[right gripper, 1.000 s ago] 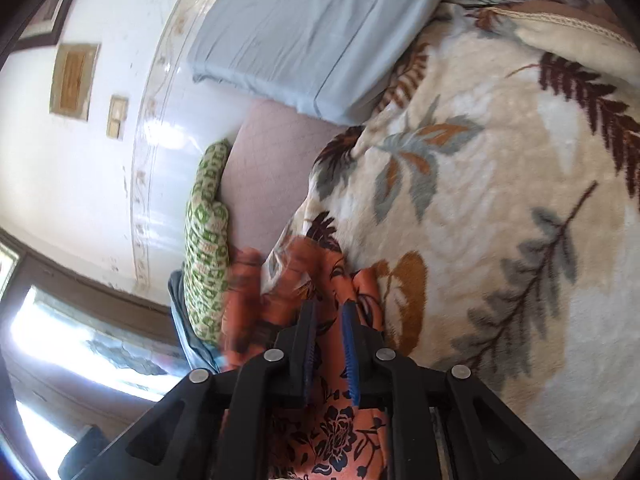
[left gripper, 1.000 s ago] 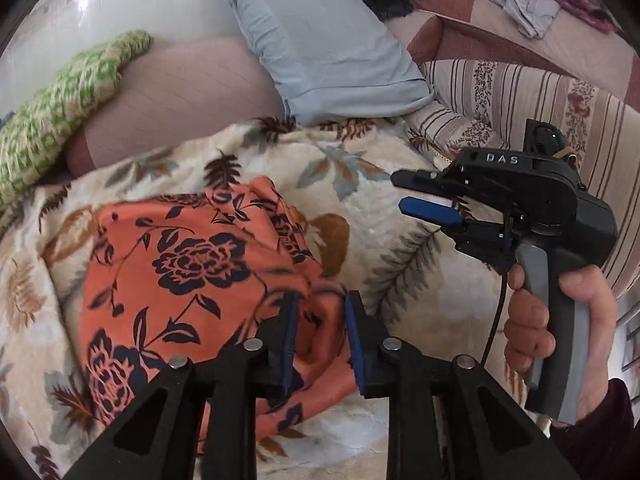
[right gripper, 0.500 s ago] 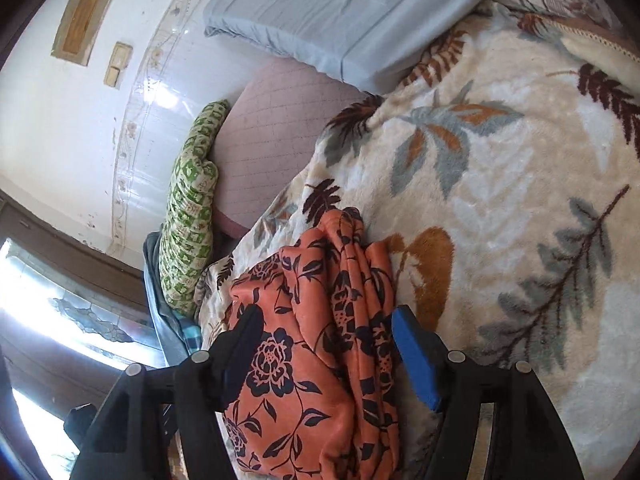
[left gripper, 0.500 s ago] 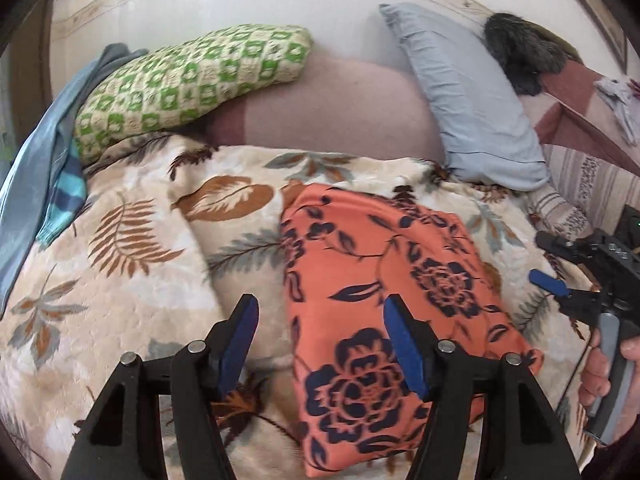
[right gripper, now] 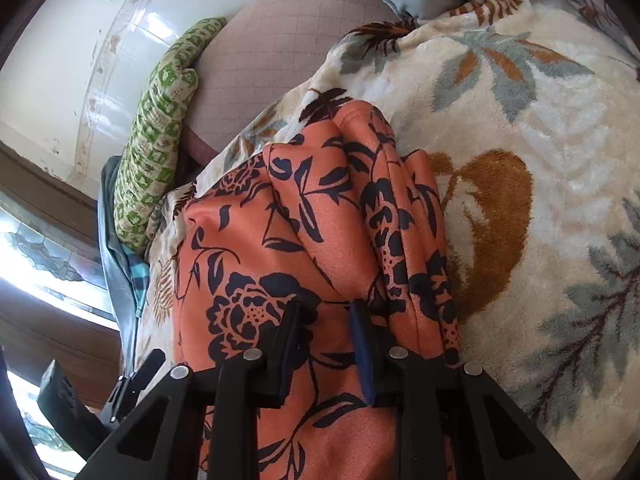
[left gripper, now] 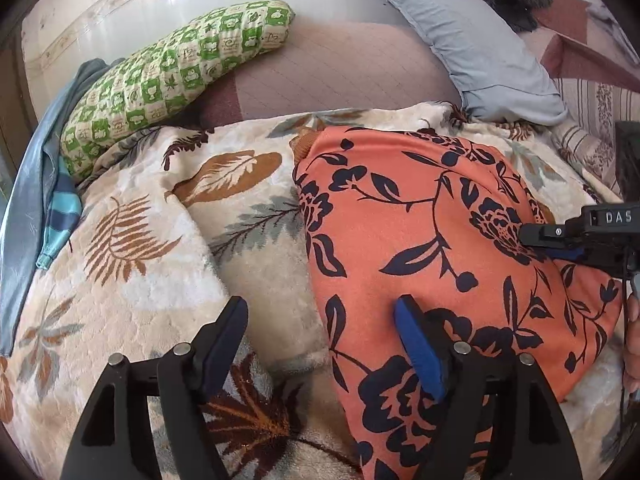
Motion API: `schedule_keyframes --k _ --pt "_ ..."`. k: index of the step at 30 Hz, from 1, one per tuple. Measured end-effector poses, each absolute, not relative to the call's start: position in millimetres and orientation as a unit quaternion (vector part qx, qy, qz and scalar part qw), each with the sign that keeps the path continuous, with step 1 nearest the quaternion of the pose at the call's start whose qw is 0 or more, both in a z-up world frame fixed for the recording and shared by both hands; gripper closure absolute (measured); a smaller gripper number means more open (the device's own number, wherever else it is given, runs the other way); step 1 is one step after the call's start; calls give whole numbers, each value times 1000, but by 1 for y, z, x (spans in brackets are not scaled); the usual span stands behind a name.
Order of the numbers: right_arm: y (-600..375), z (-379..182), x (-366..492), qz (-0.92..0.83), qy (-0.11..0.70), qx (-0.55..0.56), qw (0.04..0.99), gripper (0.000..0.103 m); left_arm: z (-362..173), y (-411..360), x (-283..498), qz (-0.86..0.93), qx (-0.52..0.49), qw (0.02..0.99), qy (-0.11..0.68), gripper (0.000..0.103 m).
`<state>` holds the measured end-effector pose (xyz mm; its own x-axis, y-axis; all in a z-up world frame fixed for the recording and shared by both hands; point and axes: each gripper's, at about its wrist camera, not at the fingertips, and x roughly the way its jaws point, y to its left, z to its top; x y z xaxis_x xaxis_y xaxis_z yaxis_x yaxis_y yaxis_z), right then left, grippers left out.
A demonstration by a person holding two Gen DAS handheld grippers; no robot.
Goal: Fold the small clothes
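Note:
An orange garment with dark blue flowers [left gripper: 420,232] lies folded on a cream leaf-print blanket [left gripper: 132,264]. My left gripper [left gripper: 320,344] is open and empty, its jaws wide apart over the garment's near left edge. My right gripper [right gripper: 326,344] has its jaws close together on a fold of the same garment [right gripper: 320,240], near its bunched right side. The right gripper also shows in the left wrist view [left gripper: 560,240], lying low across the garment's right part.
A green checked pillow [left gripper: 180,76], a mauve bolster [left gripper: 340,68] and a grey-blue pillow [left gripper: 472,44] line the back by the wall. A blue cloth [left gripper: 36,184] hangs at the left. Striped bedding [left gripper: 584,136] lies at the right.
Both grippers let go of the garment and opened. The left stays open and moved closer over its left edge. The right has closed again on a fold of the garment.

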<state>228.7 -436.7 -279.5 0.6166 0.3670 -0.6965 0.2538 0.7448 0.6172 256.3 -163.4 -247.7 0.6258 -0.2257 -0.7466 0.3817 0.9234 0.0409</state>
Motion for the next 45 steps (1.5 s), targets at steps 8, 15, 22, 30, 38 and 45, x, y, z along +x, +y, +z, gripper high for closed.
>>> schedule_keyframes --k 8,15,22,30,38,45 --pt "-431 -275 227 36 433 327 840 75 -247 -163 255 -161 96 900 394 20" --pt "-431 -274 224 39 431 324 842 75 -245 -165 255 -153 105 901 391 20" --pt "-427 -272 224 32 431 317 844 75 -246 -165 255 -153 104 901 392 20" --pt "-427 -271 226 31 433 316 844 75 -245 -164 256 -153 100 899 398 20" --pt "-438 -238 229 61 402 361 839 71 -196 -161 283 -155 77 915 365 20" --pt "-445 -227 263 57 377 377 844 71 -215 -203 364 -135 125 898 401 20"
